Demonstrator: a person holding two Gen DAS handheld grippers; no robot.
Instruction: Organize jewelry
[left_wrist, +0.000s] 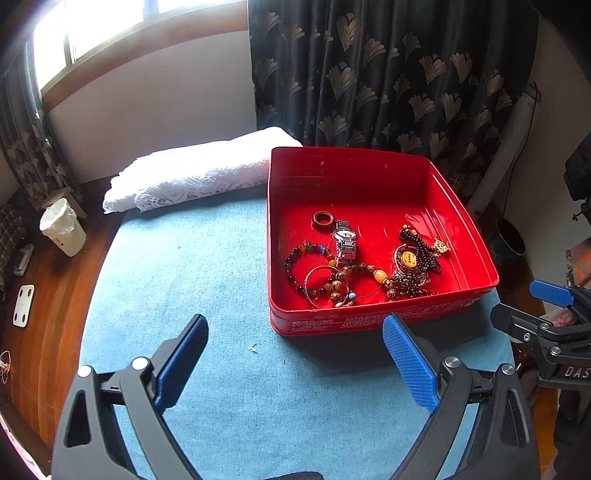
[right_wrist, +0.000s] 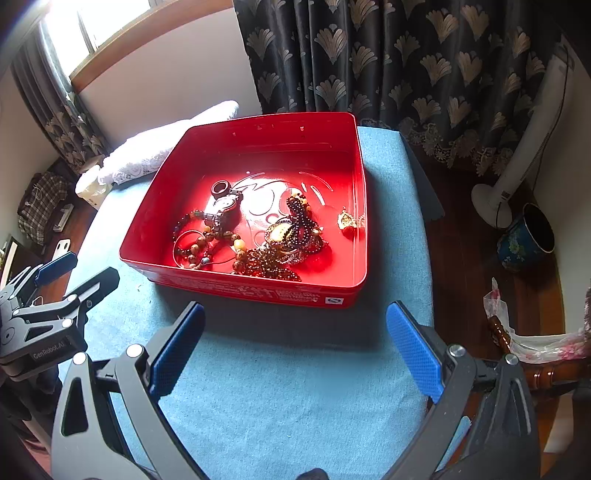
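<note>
Lace cloth (left_wrist: 192, 173), dark curtain (left_wrist: 388, 74), wastebasket (left_wrist: 63, 227)

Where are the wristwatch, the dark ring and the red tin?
wristwatch (left_wrist: 344, 235), left wrist view, on its round dial.
dark ring (left_wrist: 324, 220), left wrist view, on its band's near side.
red tin (right_wrist: 258, 291), right wrist view, on its near outer wall.

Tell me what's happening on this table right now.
A person holds two grippers over a blue cloth, both open and empty. The left gripper and right gripper hover in front of a red tin. Inside lie a watch, a ring and tangled bead bracelets. Nothing is being gripped at this moment.
</note>
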